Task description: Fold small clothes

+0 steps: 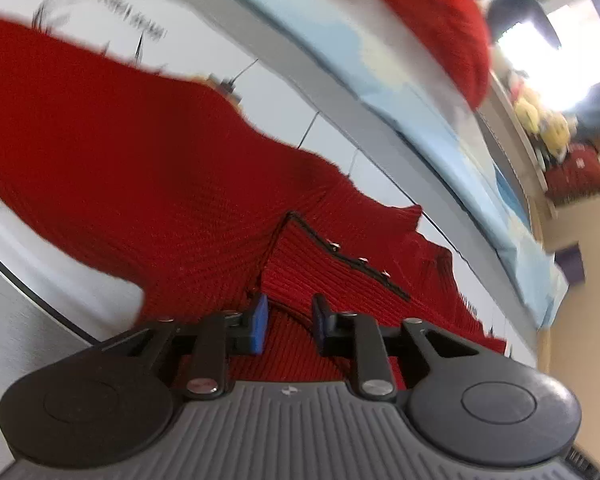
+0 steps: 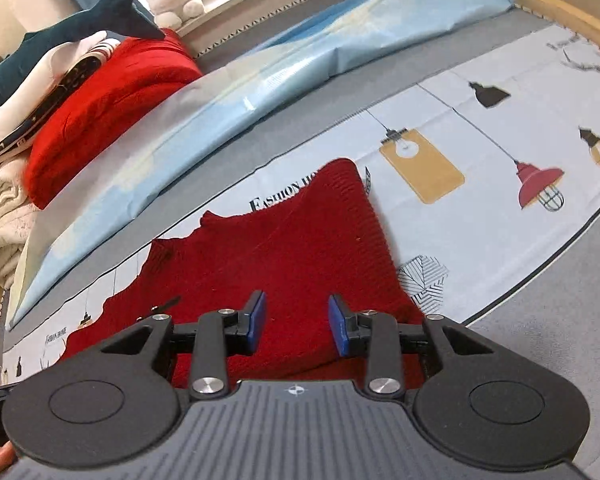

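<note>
A small red knitted sweater (image 1: 140, 168) lies spread on a white printed cloth (image 1: 188, 44), with a black-edged button placket (image 1: 360, 264) near its neck. My left gripper (image 1: 290, 326) is open just above the sweater beside the placket, holding nothing. In the right wrist view the same sweater (image 2: 284, 248) lies flat, one sleeve (image 2: 344, 192) pointing away. My right gripper (image 2: 296, 326) is open, low over the sweater's near part, empty.
The printed cloth (image 2: 480, 152) with lamp drawings lies on a grey bed. A light blue sheet (image 2: 300, 60) lies behind it. A folded red garment (image 2: 108, 108), cream knitwear (image 2: 0, 216) and a plush shark (image 2: 80, 24) sit at the back left.
</note>
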`<state>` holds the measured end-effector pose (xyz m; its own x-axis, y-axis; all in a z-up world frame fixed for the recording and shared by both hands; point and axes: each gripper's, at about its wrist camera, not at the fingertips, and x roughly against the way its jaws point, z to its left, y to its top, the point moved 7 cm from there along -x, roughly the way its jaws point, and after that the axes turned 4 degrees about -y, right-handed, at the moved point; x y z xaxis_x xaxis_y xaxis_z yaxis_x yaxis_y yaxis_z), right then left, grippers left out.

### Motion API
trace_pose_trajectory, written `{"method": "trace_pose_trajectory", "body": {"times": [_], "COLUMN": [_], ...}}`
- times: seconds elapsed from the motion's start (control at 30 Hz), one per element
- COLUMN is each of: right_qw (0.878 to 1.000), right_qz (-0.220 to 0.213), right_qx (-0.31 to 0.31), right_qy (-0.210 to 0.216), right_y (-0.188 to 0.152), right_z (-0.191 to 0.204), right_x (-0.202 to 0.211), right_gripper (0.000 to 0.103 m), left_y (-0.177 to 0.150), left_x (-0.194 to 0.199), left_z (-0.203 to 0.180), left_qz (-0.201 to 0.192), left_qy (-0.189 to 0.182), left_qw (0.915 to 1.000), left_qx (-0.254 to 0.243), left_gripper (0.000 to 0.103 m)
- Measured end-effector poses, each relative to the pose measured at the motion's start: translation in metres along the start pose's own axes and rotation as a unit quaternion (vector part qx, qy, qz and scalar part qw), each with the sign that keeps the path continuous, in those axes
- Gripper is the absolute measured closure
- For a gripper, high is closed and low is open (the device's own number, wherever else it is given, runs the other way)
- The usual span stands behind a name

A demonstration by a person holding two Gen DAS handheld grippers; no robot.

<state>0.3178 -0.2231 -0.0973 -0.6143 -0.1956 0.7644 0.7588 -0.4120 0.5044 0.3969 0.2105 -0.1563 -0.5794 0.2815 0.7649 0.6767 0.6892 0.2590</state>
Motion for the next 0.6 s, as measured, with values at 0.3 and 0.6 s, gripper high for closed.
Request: {"method": "trace_pose_trajectory", "body": {"times": [0.3,0.6], "right_qw": [1.000,0.997], "right_qz": [0.011,0.024], "right_qx": [-0.029,-0.070], "right_qy": [-0.006,-0.007], "right_y": [0.007,0.010], "right_z": [-0.020,-0.021], "right_x": [-0.007,-0.029], "right_gripper": [0.066,0.066], "left_y": [0.002,0.019], "left_x": [-0.040,0.022], "left_z": [0.019,-0.015], "left_qz": [-0.012,-0.115], "left_qy": [0.006,0.110], "left_qw": [0.9969,0.9862], "left_qx": [0.078,-0.046], "left_gripper": [0.072,0.096]}}
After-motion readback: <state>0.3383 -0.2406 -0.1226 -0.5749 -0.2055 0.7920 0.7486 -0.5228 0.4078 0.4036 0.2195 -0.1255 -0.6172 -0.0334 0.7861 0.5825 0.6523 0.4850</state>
